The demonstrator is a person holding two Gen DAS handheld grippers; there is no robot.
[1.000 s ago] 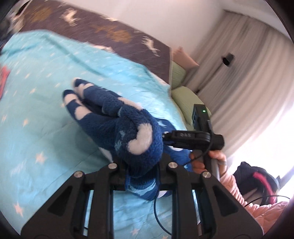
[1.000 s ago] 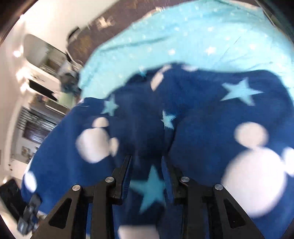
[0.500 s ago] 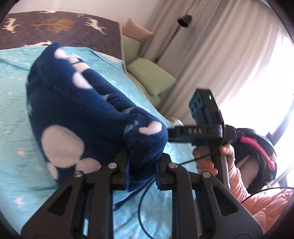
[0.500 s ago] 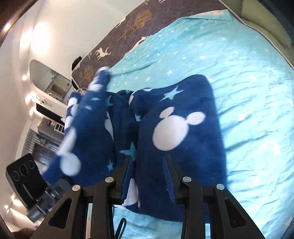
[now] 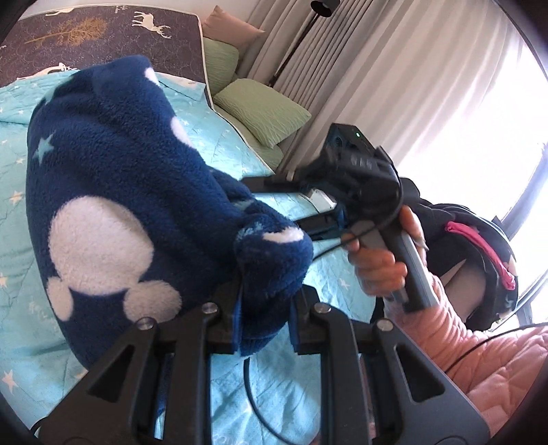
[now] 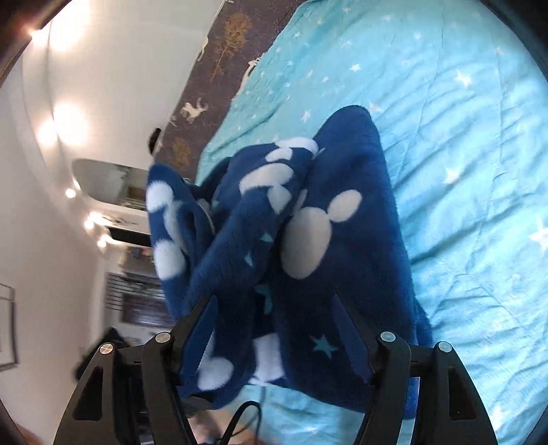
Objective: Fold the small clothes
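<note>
A dark blue fleece garment (image 5: pixel 137 178) with white mouse-head shapes and pale stars lies bunched on the turquoise star blanket (image 5: pixel 20 325). My left gripper (image 5: pixel 265 308) is shut on a thick fold at its near edge. In the left wrist view my right gripper (image 5: pixel 270 202) reaches in from the right, held by a hand (image 5: pixel 380 270) in a pink sleeve. In the right wrist view the right gripper (image 6: pixel 274 318) has its jaws opening, spread wide. The garment (image 6: pixel 342 256) lies loose between them, draped over the blanket (image 6: pixel 462 137).
Green pillows (image 5: pixel 260 109) and a brown headboard with deer (image 5: pixel 85 30) stand at the bed's far end, with curtains (image 5: pixel 394 85) behind. A black bag with a pink zip (image 5: pixel 479 246) sits at the right. A white wall with lights (image 6: pixel 51 130) is left of the bed.
Both grippers swung across the bed and rolled, and the garment was doubled over into a thicker bundle. The right jaws went from pinching the fabric to standing wide apart.
</note>
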